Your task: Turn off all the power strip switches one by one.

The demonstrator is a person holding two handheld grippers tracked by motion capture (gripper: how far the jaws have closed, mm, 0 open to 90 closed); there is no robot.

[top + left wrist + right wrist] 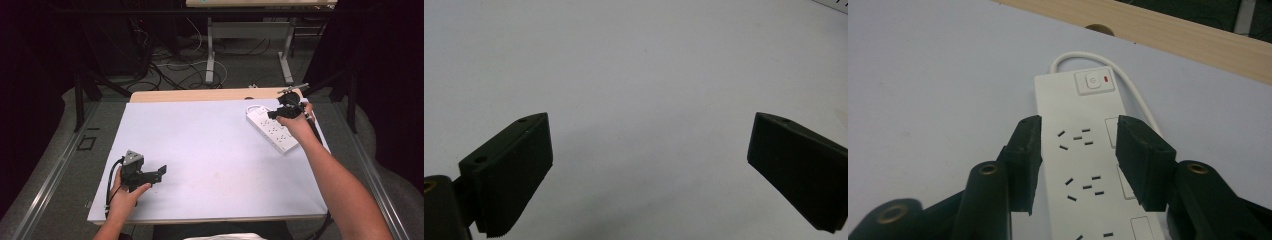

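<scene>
White mat [210, 150] over wooden table [200, 94], cabled floor [175, 70].

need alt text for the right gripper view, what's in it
The right gripper, jaws apart, is over a white power strip lying on a pale table. The strip's switch sits at its far end, where a white cord loops out.

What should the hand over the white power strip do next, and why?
Probably lower the right gripper a little and close it: its jaws stand open on either side of the power strip, not yet gripping. The left gripper hangs open over bare table.
</scene>
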